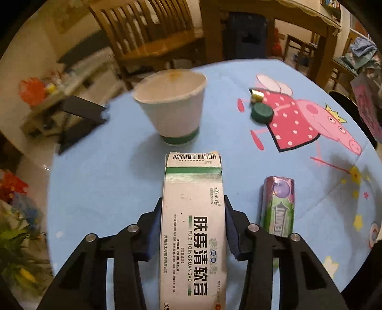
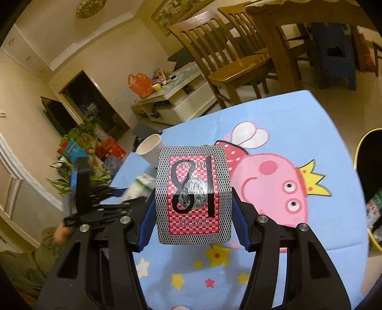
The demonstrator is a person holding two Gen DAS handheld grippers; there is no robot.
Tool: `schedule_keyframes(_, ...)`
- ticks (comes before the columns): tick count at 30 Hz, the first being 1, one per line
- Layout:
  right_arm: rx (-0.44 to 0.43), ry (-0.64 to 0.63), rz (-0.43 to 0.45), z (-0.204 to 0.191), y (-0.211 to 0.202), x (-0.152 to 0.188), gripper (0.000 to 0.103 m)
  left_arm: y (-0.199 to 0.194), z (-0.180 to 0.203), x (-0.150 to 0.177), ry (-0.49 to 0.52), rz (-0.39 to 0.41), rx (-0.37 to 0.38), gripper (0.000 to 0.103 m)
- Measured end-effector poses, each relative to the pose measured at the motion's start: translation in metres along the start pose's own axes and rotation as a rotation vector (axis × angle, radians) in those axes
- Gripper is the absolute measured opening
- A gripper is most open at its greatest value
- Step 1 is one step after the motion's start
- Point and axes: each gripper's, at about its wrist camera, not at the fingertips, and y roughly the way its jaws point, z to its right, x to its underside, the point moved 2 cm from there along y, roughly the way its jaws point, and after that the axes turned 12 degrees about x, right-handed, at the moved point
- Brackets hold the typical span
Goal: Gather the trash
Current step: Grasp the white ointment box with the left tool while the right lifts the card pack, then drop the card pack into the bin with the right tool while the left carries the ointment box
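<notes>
My left gripper [image 1: 193, 209] is shut on a long white and green ointment box [image 1: 193, 229], held lengthwise between the blue pads just over the blue cartoon tablecloth [image 1: 107, 181]. Ahead of it stand a white paper cup [image 1: 173, 107], a green bottle cap [image 1: 262, 113] and a small gold wrapper [image 1: 256, 94]. A purple and green candy roll [image 1: 278, 206] lies to the right of the box. My right gripper [image 2: 193, 198] is shut on a red and black patterned card box [image 2: 193, 194], held above the table. The left gripper [image 2: 100, 205] shows blurred in the right wrist view.
Wooden chairs [image 1: 148, 31] and a wooden table [image 2: 298, 21] stand beyond the far edge. A black stand [image 1: 78, 121] sits at the table's left edge. A yellow-rimmed bin with a dark liner [image 2: 370, 186] is at the right. Plants [image 2: 81, 143] and a low white cabinet [image 2: 176, 100] are on the left.
</notes>
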Motion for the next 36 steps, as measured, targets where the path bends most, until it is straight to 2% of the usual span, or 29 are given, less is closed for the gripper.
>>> schedule_keyframes(4,0.034,0.002,0.008,0.004,-0.005,0.001,0.056,-0.056,-0.001,-0.002,-0.059,0.172,-0.028,0.044)
schedule_keyframes(7,0.075,0.008,0.03,0.011,-0.011,0.0,0.056,-0.087,0.007,-0.014,-0.087,0.264,-0.012,0.044)
schedule_keyframes(11,0.174,0.025,0.063,0.032,-0.025,-0.002,0.056,-0.117,0.052,-0.046,-0.056,0.351,0.063,0.044)
schedule_keyframes(13,0.262,0.035,0.083,0.05,-0.035,-0.003,0.056,-0.122,0.081,-0.057,-0.038,0.382,0.126,0.044)
schedule_keyframes(16,0.387,0.062,0.104,0.081,-0.05,-0.004,0.056,-0.114,0.122,-0.074,-0.014,0.385,0.209,0.044)
schedule_keyframes(21,0.615,0.069,0.17,0.123,-0.079,-0.013,0.056,-0.089,0.187,-0.097,0.056,0.361,0.267,0.044)
schedule_keyframes(23,0.678,0.061,0.203,0.131,-0.089,-0.019,0.056,-0.08,0.205,-0.102,0.075,0.349,0.281,0.044)
schedule_keyframes(26,0.747,0.051,0.236,0.146,-0.096,-0.03,0.056,-0.068,0.233,-0.114,0.111,0.336,0.299,0.044)
schedule_keyframes(30,0.798,0.119,0.182,0.185,-0.083,-0.031,0.056,-0.053,0.261,-0.124,0.153,0.315,0.315,0.044)
schedule_keyframes(32,0.851,0.16,0.107,0.21,-0.068,-0.025,0.06,-0.044,0.273,-0.129,0.168,0.302,0.326,0.044)
schedule_keyframes(33,0.87,0.167,0.084,0.216,-0.062,-0.025,0.066,-0.039,0.279,-0.133,0.174,0.296,0.331,0.044)
schedule_keyframes(34,0.882,0.172,0.064,0.223,-0.058,-0.024,0.085,-0.034,0.284,-0.135,0.177,0.29,0.337,0.044)
schedule_keyframes(35,0.887,0.177,0.063,0.228,-0.058,-0.021,0.091,-0.028,0.289,-0.138,0.177,0.283,0.347,0.044)
schedule_keyframes(36,0.895,0.179,0.068,0.231,-0.06,-0.019,0.091,-0.025,0.291,-0.139,0.176,0.277,0.356,0.044)
